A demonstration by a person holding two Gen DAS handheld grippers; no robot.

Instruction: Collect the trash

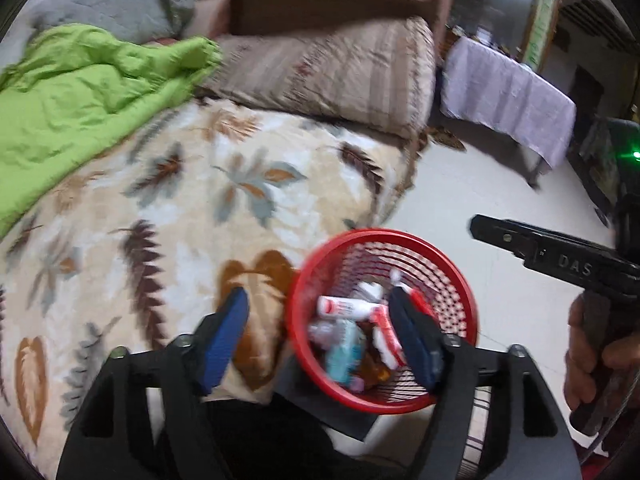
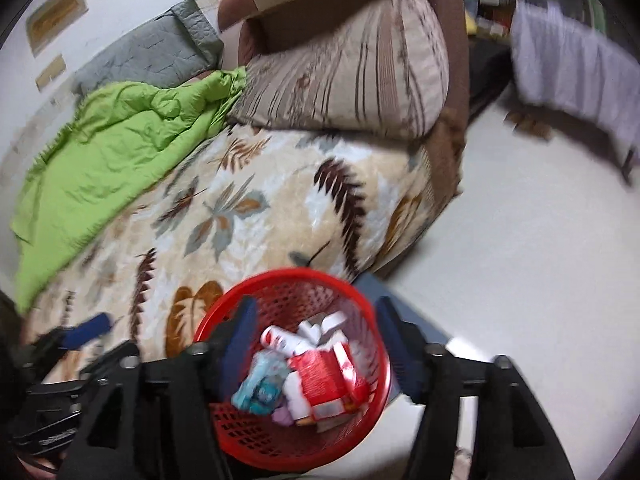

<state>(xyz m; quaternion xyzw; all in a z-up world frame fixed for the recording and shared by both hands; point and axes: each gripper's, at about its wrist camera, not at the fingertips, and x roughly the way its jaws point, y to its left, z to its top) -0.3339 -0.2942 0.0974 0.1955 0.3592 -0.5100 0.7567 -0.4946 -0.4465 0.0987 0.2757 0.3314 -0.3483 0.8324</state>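
Note:
A red mesh basket point(image 1: 452, 280) point(image 2: 224, 308) stands beside the bed and holds the trash: a red-and-white carton point(image 2: 324, 380), a teal packet point(image 2: 260, 384) point(image 1: 344, 344) and a white tube point(image 1: 340, 308). My left gripper point(image 1: 320, 320) hangs above the basket's near left rim, open, with nothing between its blue pads. My right gripper point(image 2: 320, 328) is directly over the basket, open and empty, and the trash shows between its fingers below. One black finger point(image 1: 496, 234) of the right gripper enters the left wrist view from the right, held by a hand point(image 1: 592, 344).
The bed carries a leaf-patterned blanket point(image 1: 160, 208), a crumpled green quilt point(image 1: 80, 92), a striped pillow point(image 1: 340, 68) and a grey quilt point(image 1: 116, 4). White floor point(image 2: 520, 240) lies right of the bed. A table under a lavender cloth point(image 1: 504, 96) stands at the far right.

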